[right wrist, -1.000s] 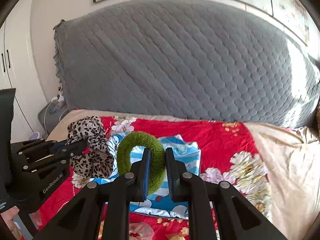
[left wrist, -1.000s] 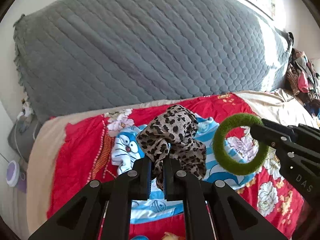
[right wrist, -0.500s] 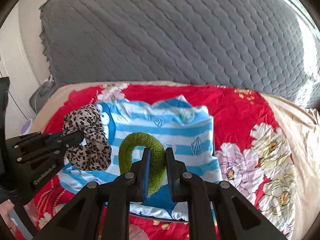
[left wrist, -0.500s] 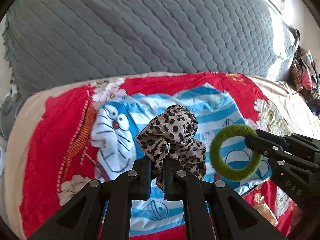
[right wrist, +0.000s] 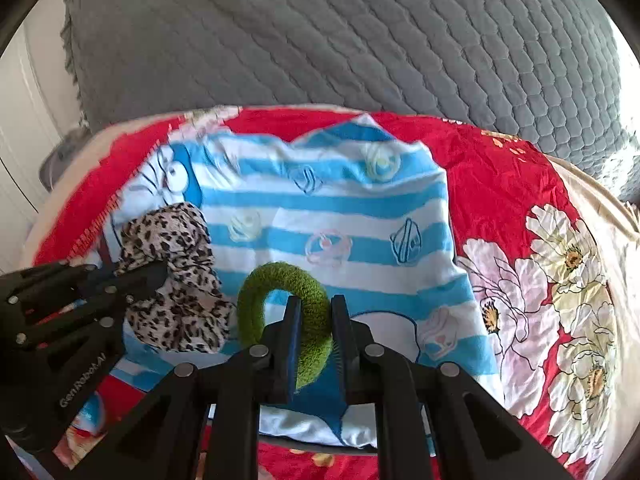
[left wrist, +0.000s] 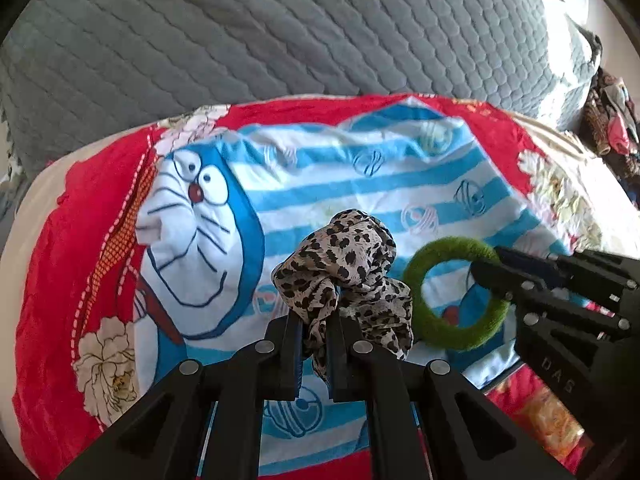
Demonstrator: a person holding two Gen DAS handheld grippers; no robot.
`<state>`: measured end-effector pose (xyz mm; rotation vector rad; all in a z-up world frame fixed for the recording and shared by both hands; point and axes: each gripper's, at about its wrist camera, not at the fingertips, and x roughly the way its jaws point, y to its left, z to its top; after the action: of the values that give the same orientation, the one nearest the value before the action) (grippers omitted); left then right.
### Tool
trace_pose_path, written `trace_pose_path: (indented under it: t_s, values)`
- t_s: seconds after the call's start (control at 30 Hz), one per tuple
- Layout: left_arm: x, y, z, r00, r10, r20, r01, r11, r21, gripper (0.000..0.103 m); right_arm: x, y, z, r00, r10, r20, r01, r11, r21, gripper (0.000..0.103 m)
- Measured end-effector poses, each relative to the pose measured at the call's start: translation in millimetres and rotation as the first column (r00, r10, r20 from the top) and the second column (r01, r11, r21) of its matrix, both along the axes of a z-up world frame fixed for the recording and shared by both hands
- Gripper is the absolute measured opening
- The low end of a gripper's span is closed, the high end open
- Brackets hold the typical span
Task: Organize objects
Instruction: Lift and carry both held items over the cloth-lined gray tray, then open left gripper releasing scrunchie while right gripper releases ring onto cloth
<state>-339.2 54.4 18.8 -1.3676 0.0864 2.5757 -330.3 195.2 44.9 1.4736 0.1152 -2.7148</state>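
Note:
My left gripper (left wrist: pixel 314 320) is shut on a leopard-print scrunchie (left wrist: pixel 348 272) and holds it above a blue-and-white striped cartoon-cat cloth (left wrist: pixel 320 184). My right gripper (right wrist: pixel 314 308) is shut on a fuzzy green ring scrunchie (right wrist: pixel 280 292) over the same cloth (right wrist: pixel 340 208). In the left wrist view the green scrunchie (left wrist: pixel 456 336) hangs just right of the leopard one, pinched by the right gripper (left wrist: pixel 492 268). In the right wrist view the leopard scrunchie (right wrist: pixel 176 280) and left gripper (right wrist: pixel 152 272) sit at the left.
The cloth lies on a red floral bedspread (right wrist: pixel 512 184). A grey quilted headboard cover (left wrist: pixel 304 32) rises behind. A pile of clothes (left wrist: pixel 612 120) sits at the far right. A white wardrobe (right wrist: pixel 24 120) stands at the left.
Both grippers have moved forward and down over the striped cloth, each still holding its scrunchie. The cloth now fills more of both views.

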Motion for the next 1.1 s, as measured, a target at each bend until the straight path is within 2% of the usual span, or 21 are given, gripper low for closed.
trace_pose_path:
  t_s: [0.27, 0.57, 0.7, 0.77, 0.8, 0.83, 0.9, 0.97, 1.1]
  values:
    - [4, 2, -16, 1.0, -0.011, 0.017, 0.012, 0.999, -0.031, 0.009, -1, 5, -18, 0.999, -0.017, 0.03, 0.015, 0.997, 0.071, 0.015]
    - [1, -1, -22, 1.0, -0.004, 0.022, 0.005, 0.999, -0.046, 0.016, 0, 6, -32, 0.998, -0.024, 0.05, 0.019, 0.994, 0.104, 0.015]
    - [4, -4, -23, 1.0, 0.001, 0.012, 0.0, 0.998, -0.062, 0.029, 1, 7, -32, 0.998, -0.028, 0.049, 0.023, 0.994, 0.11, 0.015]
    - [5, -5, -23, 1.0, -0.002, 0.008, 0.003, 0.997, -0.08, 0.038, 2, 7, -30, 0.998, -0.036, 0.046, 0.031, 0.994, 0.109, 0.015]
    - [6, -6, -23, 1.0, 0.001, 0.01, 0.0, 0.996, -0.088, 0.045, 3, 7, -29, 0.998, -0.038, 0.045, 0.033, 0.993, 0.109, 0.017]
    - [6, -7, -23, 1.0, 0.004, 0.012, -0.003, 0.996, -0.09, 0.048, 3, 7, -29, 0.998, -0.04, 0.046, 0.035, 0.993, 0.112, 0.019]
    - [7, -10, -22, 1.0, 0.014, 0.017, -0.012, 0.996, -0.089, 0.058, 4, 9, -26, 0.998, -0.049, 0.039, 0.044, 0.993, 0.114, 0.027]
    - [7, -12, -21, 1.0, 0.02, 0.016, -0.019, 0.996, -0.082, 0.06, 5, 11, -25, 0.998, -0.06, 0.034, 0.056, 0.992, 0.109, 0.032]
    - [7, -14, -19, 1.0, 0.014, 0.022, -0.012, 0.996, -0.085, 0.066, 6, 13, -20, 0.997, -0.07, 0.026, 0.067, 0.992, 0.104, 0.034]
